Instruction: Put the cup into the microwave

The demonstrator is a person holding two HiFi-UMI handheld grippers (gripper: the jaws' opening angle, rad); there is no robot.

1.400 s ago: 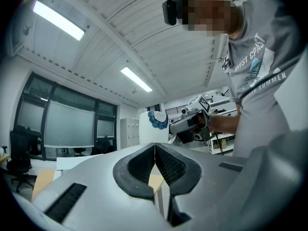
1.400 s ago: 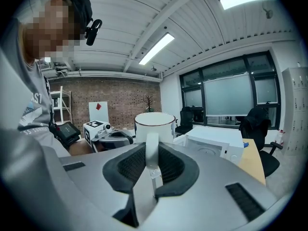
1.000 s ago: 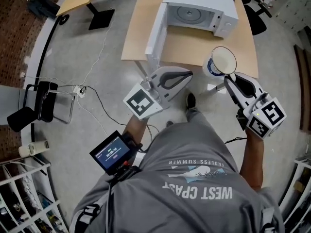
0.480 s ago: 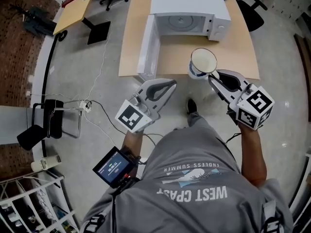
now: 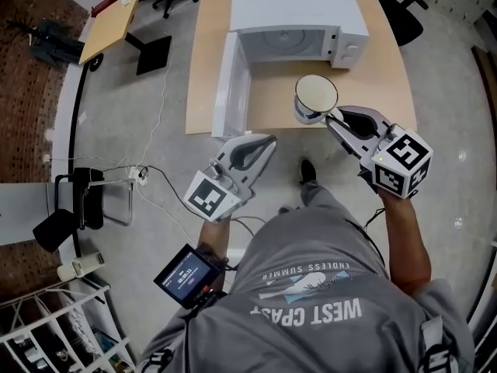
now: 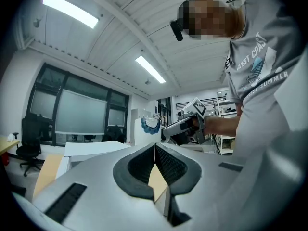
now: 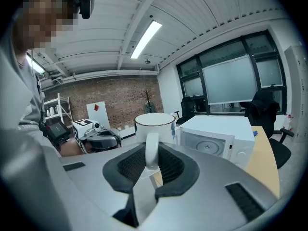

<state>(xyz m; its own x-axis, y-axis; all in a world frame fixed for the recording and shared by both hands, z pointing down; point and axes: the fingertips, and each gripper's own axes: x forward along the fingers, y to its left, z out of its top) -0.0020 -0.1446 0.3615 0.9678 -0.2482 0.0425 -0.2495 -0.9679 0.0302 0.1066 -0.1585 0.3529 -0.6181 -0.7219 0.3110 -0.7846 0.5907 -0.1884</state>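
The right gripper (image 5: 332,117) is pinching the white cup (image 5: 316,97) by its handle, a jaw pressing on each side. It is holding the cup upright at the centre right of the head view, where it is showing against the wooden table (image 5: 388,68). The white microwave (image 5: 299,10) is sitting at the top centre of that frame. Its door (image 5: 225,84) is hanging wide open to the left and its cavity is facing the cup. The left gripper (image 5: 266,141) is hovering at the centre, just below the door, with its jaws pressed together on nothing.
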